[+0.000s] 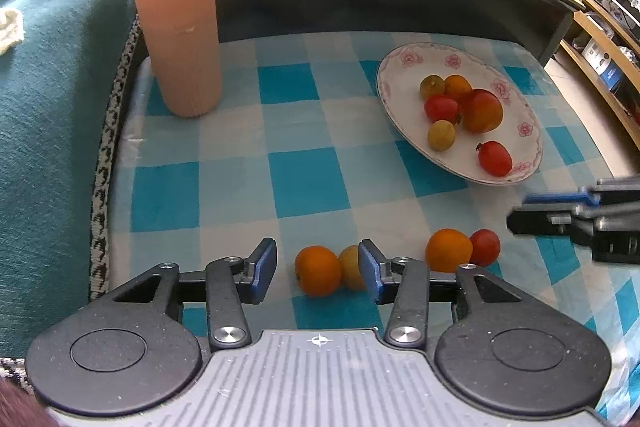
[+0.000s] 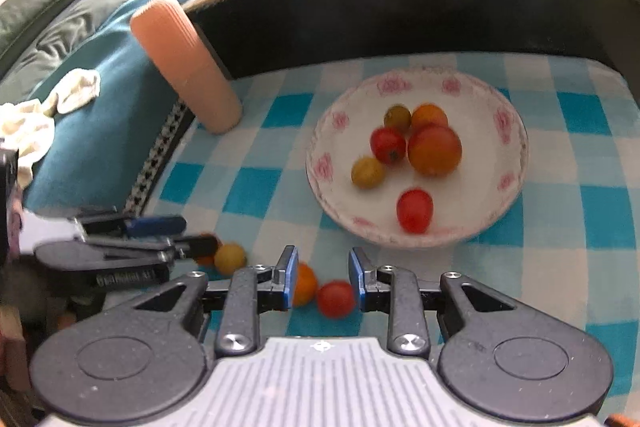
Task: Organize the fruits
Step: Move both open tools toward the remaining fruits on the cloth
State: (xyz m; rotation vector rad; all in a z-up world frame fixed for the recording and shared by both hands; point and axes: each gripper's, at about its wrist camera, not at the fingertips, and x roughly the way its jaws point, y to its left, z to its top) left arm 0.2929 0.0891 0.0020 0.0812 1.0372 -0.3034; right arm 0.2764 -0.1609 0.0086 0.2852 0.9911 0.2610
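Fruits split two ways: six already on the floral plate (image 2: 508, 183), four loose on the checked cloth (image 1: 308, 183) just short of the plate's near rim

Left hand-held gripper (image 1: 317, 269) spread wide, an orange fruit (image 1: 318, 271) lying between its blue pads, untouched, with a yellow fruit (image 1: 350, 267) pressed against that fruit's plate-side flank and partly behind one pad

Right hand-held gripper (image 2: 323, 281) likewise spread, a red fruit (image 2: 336, 298) between the fingers and a second orange fruit (image 2: 305, 285) half hidden behind the pad farther from the plate

Step in hand, by the look of it: lining up picks on the last loose fruits. Next move likely calls for closing gently on one round fruit only, nudging clear of its touching neighbour, then lifting over the plate rim

Tall ribbed terracotta cylinder (image 1: 172, 11) well beyond the plate, upright. Raised lettering on the left tool's side in the right view, too blurred to read; no other writing legible
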